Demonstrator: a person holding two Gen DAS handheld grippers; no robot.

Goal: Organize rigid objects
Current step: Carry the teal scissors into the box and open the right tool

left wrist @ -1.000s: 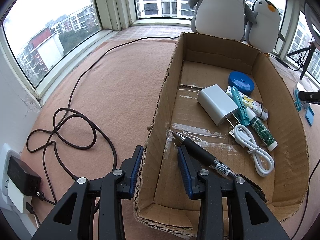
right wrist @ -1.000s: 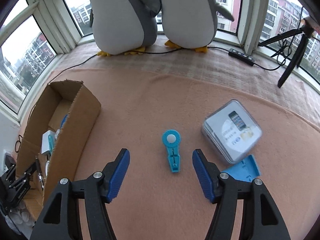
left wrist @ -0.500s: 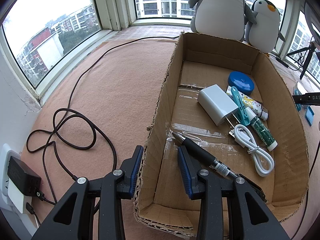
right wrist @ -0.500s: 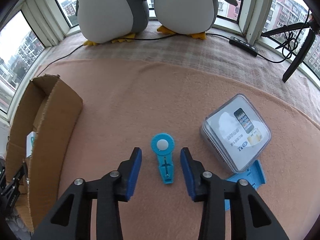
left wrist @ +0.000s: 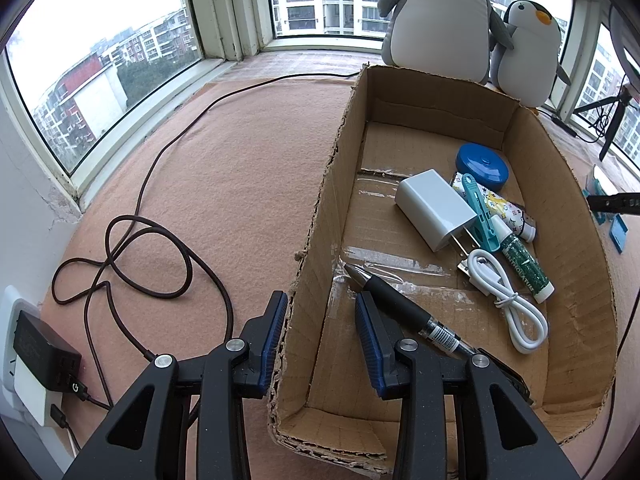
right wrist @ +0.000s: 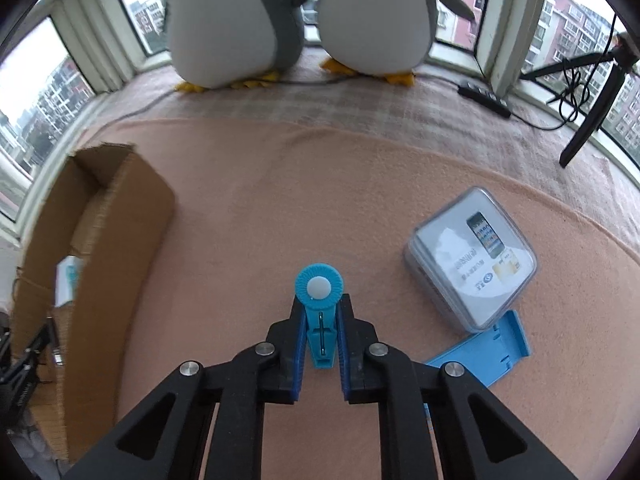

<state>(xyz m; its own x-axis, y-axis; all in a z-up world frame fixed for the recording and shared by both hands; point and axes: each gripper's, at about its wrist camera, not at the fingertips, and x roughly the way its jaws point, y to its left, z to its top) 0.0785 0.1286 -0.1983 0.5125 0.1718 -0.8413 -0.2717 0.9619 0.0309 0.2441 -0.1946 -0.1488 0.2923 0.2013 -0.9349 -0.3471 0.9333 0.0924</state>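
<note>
In the right wrist view my right gripper (right wrist: 320, 340) is shut on a blue clothes peg (right wrist: 320, 312) with a round white-centred head, held above the pink blanket. A cardboard box (right wrist: 120, 208) stands to its left. In the left wrist view my left gripper (left wrist: 320, 332) is open and straddles the box's near left wall (left wrist: 316, 248), one finger outside, one inside. The box holds a black pen (left wrist: 404, 312), a white charger (left wrist: 434, 208), a white cable (left wrist: 508, 292), a teal peg (left wrist: 480, 212), a green tube (left wrist: 524, 264) and a blue round case (left wrist: 482, 166).
A clear plastic case with a phone picture (right wrist: 472, 256) and a blue flat holder (right wrist: 488, 352) lie right of the right gripper. Two plush penguins (right wrist: 240, 20) stand by the window. A dark cable (left wrist: 132, 252) and a wall plug (left wrist: 36, 356) lie left of the box. A tripod leg (right wrist: 592, 116) is at far right.
My right gripper moved forward over the blue peg, closed on it and raised it off the blanket. My left gripper stayed still on the box wall.
</note>
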